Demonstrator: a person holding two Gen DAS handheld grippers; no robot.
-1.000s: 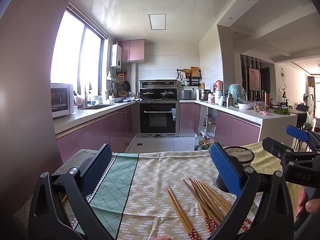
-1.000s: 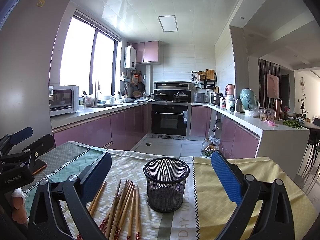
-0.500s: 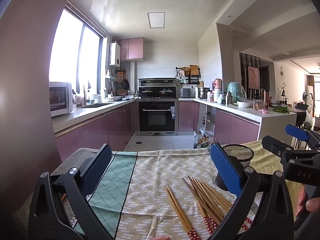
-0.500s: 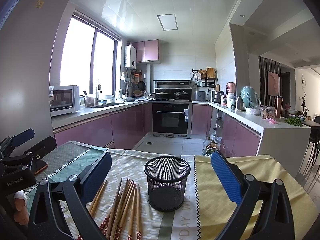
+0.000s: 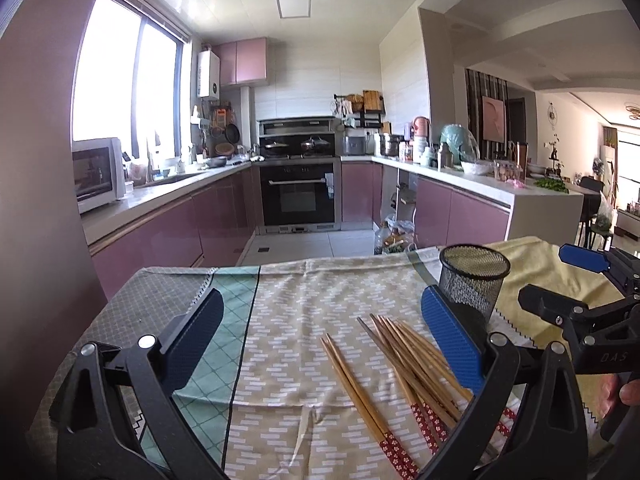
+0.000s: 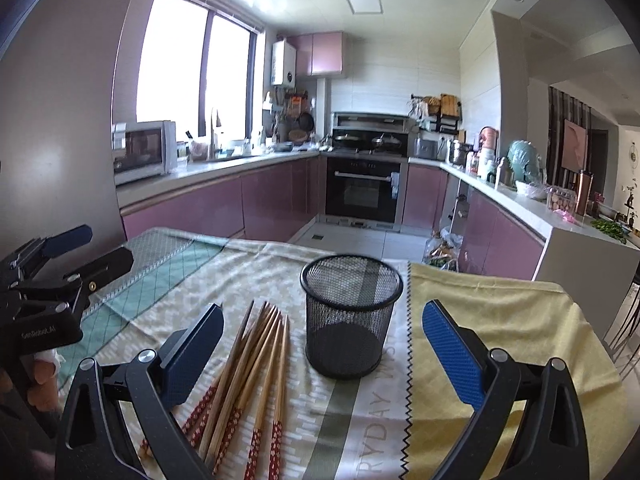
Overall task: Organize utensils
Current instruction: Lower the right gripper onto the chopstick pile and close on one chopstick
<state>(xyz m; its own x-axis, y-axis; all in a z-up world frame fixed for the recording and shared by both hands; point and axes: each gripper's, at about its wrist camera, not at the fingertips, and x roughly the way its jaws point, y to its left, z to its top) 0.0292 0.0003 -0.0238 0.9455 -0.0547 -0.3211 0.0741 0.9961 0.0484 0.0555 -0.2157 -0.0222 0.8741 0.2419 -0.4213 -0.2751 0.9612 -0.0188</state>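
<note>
Several wooden chopsticks [image 5: 404, 364] with red patterned ends lie loose on the cloth-covered table; they also show in the right wrist view [image 6: 248, 364]. An empty black mesh cup [image 6: 351, 320] stands upright just right of them; it also shows in the left wrist view [image 5: 472, 280]. My left gripper [image 5: 324, 344] is open and empty, above the chopsticks. My right gripper [image 6: 324, 344] is open and empty, just before the cup. Each gripper shows in the other's view: the right one [image 5: 560, 284] and the left one [image 6: 92, 252].
The table is covered with patchwork cloth [image 5: 288, 320] in grey, teal, beige and yellow [image 6: 500, 340]. Beyond the table's far edge is the kitchen floor, with pink cabinets, an oven [image 5: 298, 194] and a counter [image 6: 560, 224] behind.
Both views have tilted down a little, so more of the table shows. The chopsticks and cup have not moved. Both grippers stay open.
</note>
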